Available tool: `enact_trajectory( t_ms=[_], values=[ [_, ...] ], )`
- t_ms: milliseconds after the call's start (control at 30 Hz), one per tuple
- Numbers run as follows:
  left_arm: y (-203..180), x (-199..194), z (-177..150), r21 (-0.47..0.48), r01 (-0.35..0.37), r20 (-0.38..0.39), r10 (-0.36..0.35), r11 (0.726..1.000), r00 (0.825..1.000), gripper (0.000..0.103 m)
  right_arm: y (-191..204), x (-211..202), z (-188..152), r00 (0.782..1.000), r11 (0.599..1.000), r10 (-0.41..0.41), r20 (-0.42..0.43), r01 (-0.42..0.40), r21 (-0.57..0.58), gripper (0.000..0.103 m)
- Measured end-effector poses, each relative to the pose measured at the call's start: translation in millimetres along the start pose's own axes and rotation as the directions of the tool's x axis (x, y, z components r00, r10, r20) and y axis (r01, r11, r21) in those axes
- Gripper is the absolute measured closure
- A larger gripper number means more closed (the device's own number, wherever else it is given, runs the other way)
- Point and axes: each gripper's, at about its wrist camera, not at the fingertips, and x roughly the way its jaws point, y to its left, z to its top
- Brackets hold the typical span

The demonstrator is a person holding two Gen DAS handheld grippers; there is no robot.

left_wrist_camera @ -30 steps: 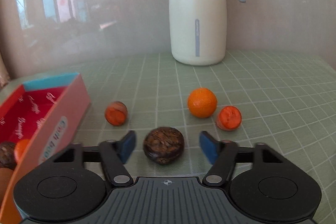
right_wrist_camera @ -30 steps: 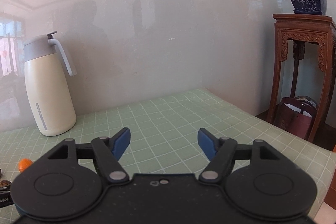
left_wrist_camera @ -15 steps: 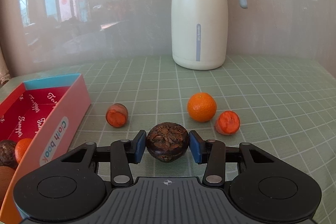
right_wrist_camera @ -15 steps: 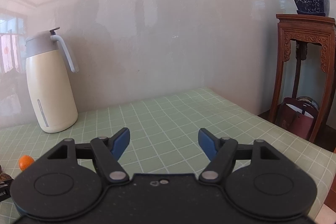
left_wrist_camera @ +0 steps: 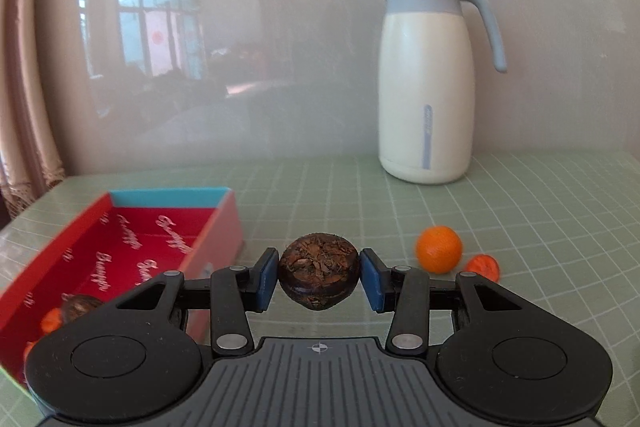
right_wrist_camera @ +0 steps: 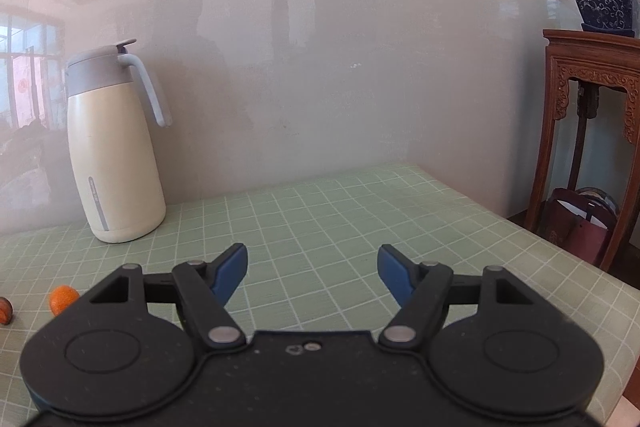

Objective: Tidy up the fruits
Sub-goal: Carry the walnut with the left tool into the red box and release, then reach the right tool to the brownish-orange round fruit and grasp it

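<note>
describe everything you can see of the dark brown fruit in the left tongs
The dark brown fruit is round and slightly flattened, with a rough, flaky, reddish-brown top and a darker, smoother underside. It is clamped between the two blue pads of the left tongs, one pressing each side, held up off the green checked tablecloth, just right of the red box.

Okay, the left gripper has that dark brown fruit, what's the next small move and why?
Probably carry it left, over the red box, then release. The left gripper holds the dark brown fruit off the table, and similar fruit already lies in the box. The right gripper is open and empty.
</note>
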Motion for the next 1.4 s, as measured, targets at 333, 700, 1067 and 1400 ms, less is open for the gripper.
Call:
enact_trajectory(
  t_ms=[333, 700, 1067, 1400],
  values=[
    [57.6, -10.8, 4.2, -0.096, -0.168, 0.045, 0.173, 0.981, 0.984, 0.059, 27.8, -3.7, -1.7, 0.999, 0.998, 0.054, -0.002, -0.054, -0.035, 0.031],
    [124.7, -7.4, -6.1, -0.182, -0.334, -0.039, 0.333, 0.925, 0.942, 0.059, 74.3, -13.1, -5.3, 0.988, 0.984, 0.152, -0.007, -0.152, -0.092, 0.031],
    [172.1, 3.8, -18.7, -0.244, -0.393, -0.166, 0.361, 0.886, 0.918, 0.059, 111.5, -19.4, -8.6, 0.974, 0.966, 0.227, -0.019, -0.228, -0.122, 0.031],
    [178.4, -10.2, -21.5, -0.214, -0.408, -0.137, 0.387, 0.887, 0.912, 0.04, 135.8, -24.8, -12.8, 0.962, 0.953, 0.271, -0.028, -0.272, -0.135, 0.031]
  ],
)
